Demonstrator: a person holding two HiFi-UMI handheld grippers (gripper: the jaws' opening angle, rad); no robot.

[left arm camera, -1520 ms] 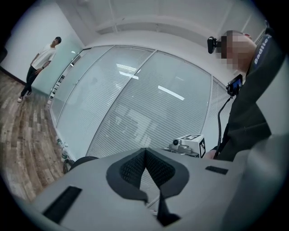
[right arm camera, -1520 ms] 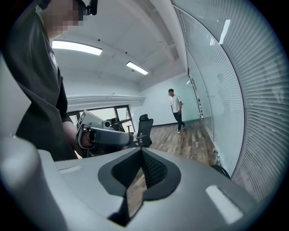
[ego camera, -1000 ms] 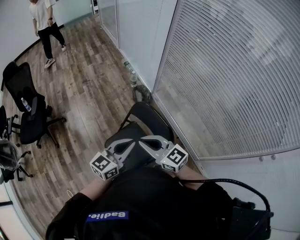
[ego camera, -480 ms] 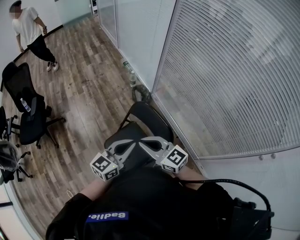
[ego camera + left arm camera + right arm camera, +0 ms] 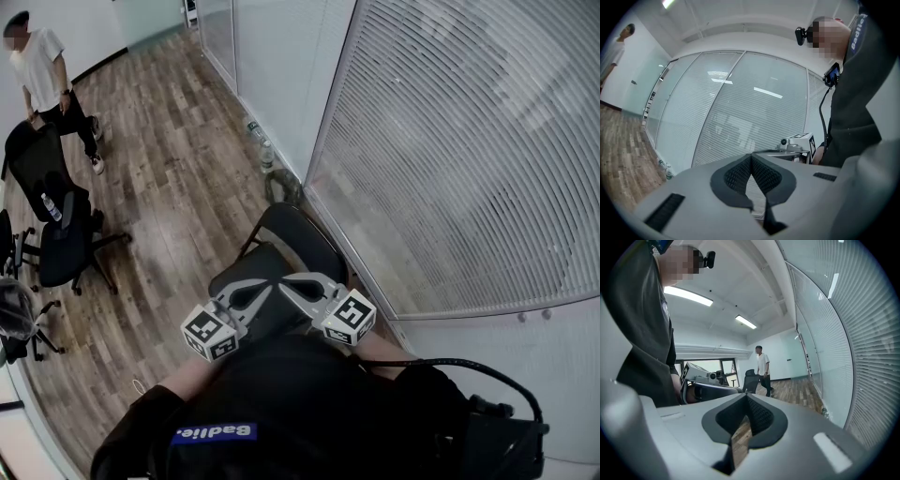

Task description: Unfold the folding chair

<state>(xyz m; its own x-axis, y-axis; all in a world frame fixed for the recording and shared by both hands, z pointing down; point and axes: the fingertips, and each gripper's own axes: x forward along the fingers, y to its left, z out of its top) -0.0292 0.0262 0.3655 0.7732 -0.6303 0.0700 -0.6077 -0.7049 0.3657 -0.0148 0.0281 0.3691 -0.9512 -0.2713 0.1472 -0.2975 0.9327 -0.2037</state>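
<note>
Folding chair (image 5: 292, 236), black, standing on the wood-plank floor (image 5: 178, 187) close beside the glass wall with its closed blinds (image 5: 469, 159). Its seat and rounded backrest both show in the head view, just beyond the two grippers; whether it is fully opened cannot be told from above.

Left gripper (image 5: 266, 284) and right gripper (image 5: 287, 279) are held level in front of the person's dark top (image 5: 300, 403). They are turned toward each other, with their tips almost meeting above the chair's near edge. Neither touches the chair.

In the left gripper view the left gripper (image 5: 751, 155) has its jaws pressed together with nothing between them; the right gripper's marker cube (image 5: 802, 142) lies ahead. In the right gripper view the right gripper (image 5: 746, 395) is likewise closed and empty.

Background: a black office chair (image 5: 58, 239) well apart at the left, a second person (image 5: 42, 75) standing behind it, and bottles (image 5: 263, 150) on the floor at the foot of the glass wall.
</note>
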